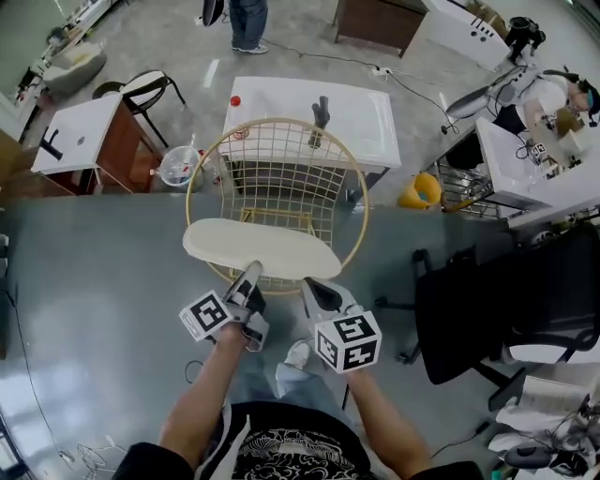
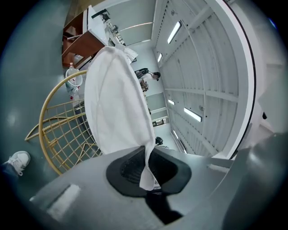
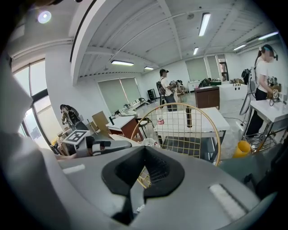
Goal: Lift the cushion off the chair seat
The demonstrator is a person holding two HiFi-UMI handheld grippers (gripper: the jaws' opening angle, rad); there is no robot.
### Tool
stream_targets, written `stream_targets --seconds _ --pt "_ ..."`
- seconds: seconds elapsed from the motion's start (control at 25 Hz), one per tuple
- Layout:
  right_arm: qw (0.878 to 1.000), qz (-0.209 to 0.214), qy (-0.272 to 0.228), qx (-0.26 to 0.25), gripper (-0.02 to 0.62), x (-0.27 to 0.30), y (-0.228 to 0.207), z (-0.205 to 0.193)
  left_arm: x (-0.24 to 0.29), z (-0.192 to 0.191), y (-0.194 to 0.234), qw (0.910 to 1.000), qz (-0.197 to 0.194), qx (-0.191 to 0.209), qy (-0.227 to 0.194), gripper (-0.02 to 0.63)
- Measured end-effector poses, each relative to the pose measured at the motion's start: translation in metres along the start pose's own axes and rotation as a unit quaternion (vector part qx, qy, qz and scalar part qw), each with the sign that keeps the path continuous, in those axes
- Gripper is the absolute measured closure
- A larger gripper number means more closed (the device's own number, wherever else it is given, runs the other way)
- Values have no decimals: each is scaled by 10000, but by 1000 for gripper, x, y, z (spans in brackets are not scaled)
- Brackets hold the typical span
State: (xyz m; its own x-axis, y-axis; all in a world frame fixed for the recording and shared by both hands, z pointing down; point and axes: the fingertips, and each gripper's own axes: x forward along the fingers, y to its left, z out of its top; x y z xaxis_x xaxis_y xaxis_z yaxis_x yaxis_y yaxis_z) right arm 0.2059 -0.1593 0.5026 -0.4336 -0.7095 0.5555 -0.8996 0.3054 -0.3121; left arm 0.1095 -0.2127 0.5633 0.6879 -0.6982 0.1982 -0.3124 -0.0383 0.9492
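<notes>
Two tongs, one cushion, one chair. The left tongs (image 1: 251, 274) pinch the near edge of the cream cushion (image 1: 258, 246), with a fold of its cover pressed between the pads. The cushion stretches away from those tongs across the front of the gold wire chair (image 1: 281, 173), and bare seat wires show beyond it. Whether it touches the seat cannot be told. The right tongs (image 1: 314, 287) hover just beside the left pair, near the cushion's edge, slightly spread and holding nothing. The left gripper view alone shows the pinched fold, the cushion (image 2: 117, 103) rising against ceiling lights, and a white shoe (image 2: 18, 161) on the floor below. Through the gap of the right tongs, their own view shows gold wire, then the chair's round back (image 3: 189, 130) beyond. The head view shows one white worktop (image 1: 361, 112) directly behind the chair. A black office chair (image 1: 487, 309) is to the right of the right tongs and a yellow bucket (image 1: 422, 190) lies farther off that side. A small desk (image 1: 80, 131) stands far left. One person (image 1: 246, 23) stands well beyond the worktop.
</notes>
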Motion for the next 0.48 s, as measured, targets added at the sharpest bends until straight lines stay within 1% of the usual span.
stream_targets --seconds 0.08,0.12,0.16,0.28,0.4,0.48 --pt "9998 -18 -186 23 598 -7 3 13 -2 0 -21 9998 -142 -126 -51 586" --pt "9996 -27 -285 17 598 -11 6 19 -5 1 -32 9997 -195 -126 -61 586" --pt "9993 -37 -385 8 598 -16 9 25 -7 3 -41 9997 -231 -74 -62 586" --pt "9977 -93 -665 34 598 -30 13 41 -14 9 -70 9992 -282 270 -25 586" --pt "9958 -150 -902 54 598 -41 15 58 -15 10 -100 9982 -522 278 -77 585" --pt "9946 -179 -1025 5 599 -44 16 68 -17 14 -115 9976 -599 335 -134 585"
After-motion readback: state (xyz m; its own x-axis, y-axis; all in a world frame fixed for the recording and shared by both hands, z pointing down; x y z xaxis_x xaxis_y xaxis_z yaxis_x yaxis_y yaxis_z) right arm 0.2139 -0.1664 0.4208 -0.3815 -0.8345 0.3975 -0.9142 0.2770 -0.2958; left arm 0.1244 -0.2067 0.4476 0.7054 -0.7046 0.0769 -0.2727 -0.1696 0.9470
